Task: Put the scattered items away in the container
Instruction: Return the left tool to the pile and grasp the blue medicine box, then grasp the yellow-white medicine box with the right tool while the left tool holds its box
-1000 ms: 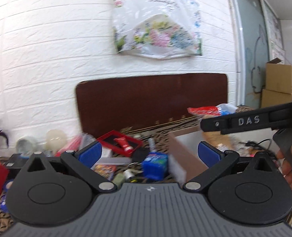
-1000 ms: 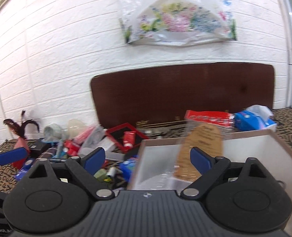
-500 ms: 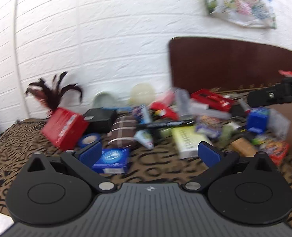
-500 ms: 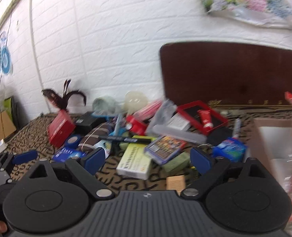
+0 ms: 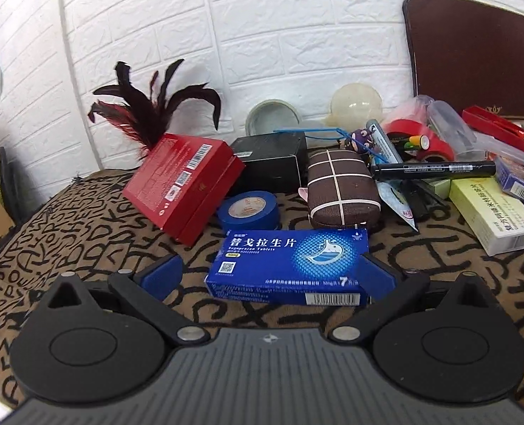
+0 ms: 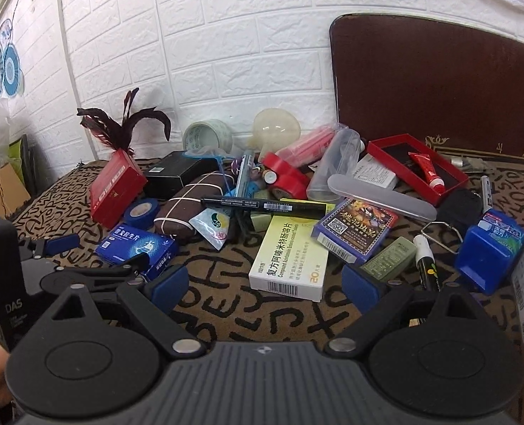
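The left gripper (image 5: pixel 269 276) is wide open and sits low over the table (image 5: pixel 95 244), with a blue medicine box (image 5: pixel 290 265) lying flat between its two blue pads. The right pad looks like it is touching the end of the box, but the left pad is off to the side, so the box is not held. I think the gripper is set this way so it can close on the box's short ends and lift it. In the right wrist view the same left gripper (image 6: pixel 95 255) shows at the lower left of the frame, next to the same blue box (image 6: pixel 136 249). The right gripper (image 6: pixel 267 285) is open too and holds nothing. It hangs just in front of a white and yellow medicine box (image 6: pixel 290 260), which lies flat near the middle of the frame, maybe as the next thing to grab. Behind it, many things lie in a heap: a black marker (image 6: pixel 262 206), a red box (image 6: pixel 114 187), a blue tape roll (image 6: pixel 142 212) and a brown case (image 6: pixel 191 203). The container cannot be clearly seen, only a brown edge at the far right of the right wrist view that might be it. Most of the tidying looks not yet done.
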A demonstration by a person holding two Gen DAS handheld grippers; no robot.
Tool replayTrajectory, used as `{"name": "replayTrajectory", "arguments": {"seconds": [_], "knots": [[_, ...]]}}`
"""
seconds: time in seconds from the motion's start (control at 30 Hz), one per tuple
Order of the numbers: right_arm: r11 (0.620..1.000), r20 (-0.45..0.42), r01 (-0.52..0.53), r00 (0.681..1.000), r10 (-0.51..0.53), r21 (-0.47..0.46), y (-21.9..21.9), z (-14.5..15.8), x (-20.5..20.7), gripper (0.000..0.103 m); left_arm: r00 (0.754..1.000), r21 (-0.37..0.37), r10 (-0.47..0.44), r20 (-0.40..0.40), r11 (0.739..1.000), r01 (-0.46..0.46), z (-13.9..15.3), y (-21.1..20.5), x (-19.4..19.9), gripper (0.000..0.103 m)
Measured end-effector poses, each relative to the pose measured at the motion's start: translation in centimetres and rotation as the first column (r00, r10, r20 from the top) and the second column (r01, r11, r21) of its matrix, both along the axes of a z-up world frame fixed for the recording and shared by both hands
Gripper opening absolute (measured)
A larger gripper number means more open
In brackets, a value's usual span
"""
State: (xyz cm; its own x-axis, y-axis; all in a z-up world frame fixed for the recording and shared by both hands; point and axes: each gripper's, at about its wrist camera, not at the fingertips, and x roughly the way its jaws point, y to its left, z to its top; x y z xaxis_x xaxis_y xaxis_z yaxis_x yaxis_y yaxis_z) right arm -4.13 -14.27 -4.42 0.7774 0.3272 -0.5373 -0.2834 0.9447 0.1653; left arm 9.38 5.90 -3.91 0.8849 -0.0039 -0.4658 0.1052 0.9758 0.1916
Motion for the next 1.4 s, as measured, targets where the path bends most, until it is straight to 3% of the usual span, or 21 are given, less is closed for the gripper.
{"name": "replayTrajectory", "arguments": {"seconds": [0.1,0.23,0.33,0.5,0.67,0.97,1.03,1.07,1.13,1.23,1.4], "knots": [[1.0,-0.002,0.004,1.0,-0.004,-0.001,0.0,-0.1,0.4,0.094,1.0,-0.015,0.006,-0.013,1.0,-0.006,0.0,0.6,0.5,0.103],[1.0,-0.013,0.006,1.0,-0.006,0.008,-0.1,-0.5,0.9,0.094,0.994,-0.115,-0.066,-0.087,0.992,0.056,0.4,2.3,0.7,0.103],[1.0,-0.017,0.004,1.0,-0.004,0.018,-0.1,-0.6,1.0,0.094,0.992,-0.135,-0.065,-0.105,0.99,0.05,0.1,3.1,0.1,0.103],[1.0,-0.019,0.011,1.0,-0.011,0.002,0.0,-1.0,1.5,0.094,0.981,-0.25,-0.087,-0.175,0.967,0.041,-0.5,3.9,-1.2,0.103],[1.0,-0.02,0.016,1.0,-0.016,0.016,-0.3,-1.2,1.5,0.094,0.973,-0.304,-0.113,-0.201,0.952,0.048,-1.3,3.4,-1.5,0.103],[1.0,-0.013,0.019,1.0,-0.019,0.009,-0.9,-1.3,1.9,0.094,0.98,-0.495,-0.069,-0.185,0.868,-0.033,-0.9,3.1,2.6,0.103],[1.0,-0.016,0.025,1.0,-0.025,0.008,-1.1,-1.5,2.1,0.094,0.983,-0.505,-0.061,-0.171,0.862,-0.034,-0.9,3.1,3.3,0.084],[1.0,-0.019,0.027,0.999,-0.027,0.009,-1.1,-1.6,2.1,0.094,0.983,-0.505,-0.061,-0.173,0.862,-0.035,-0.9,3.3,3.6,0.059],[0.999,-0.02,0.032,0.999,-0.032,0.011,-1.3,-1.8,2.3,0.094,0.981,-0.52,-0.087,-0.173,0.854,-0.016,-0.9,3.7,3.7,0.06],[0.999,-0.021,0.041,0.999,-0.041,0.013,-1.4,-2.1,2.6,0.094,0.983,-0.468,-0.118,-0.138,0.883,0.04,-0.5,3.5,2.8,0.059],[0.999,-0.027,0.045,0.999,-0.044,0.01,-0.8,-2.7,3.0,0.094,0.982,-0.448,-0.168,-0.082,0.887,0.114,0.1,3.3,0.8,0.059]]}}
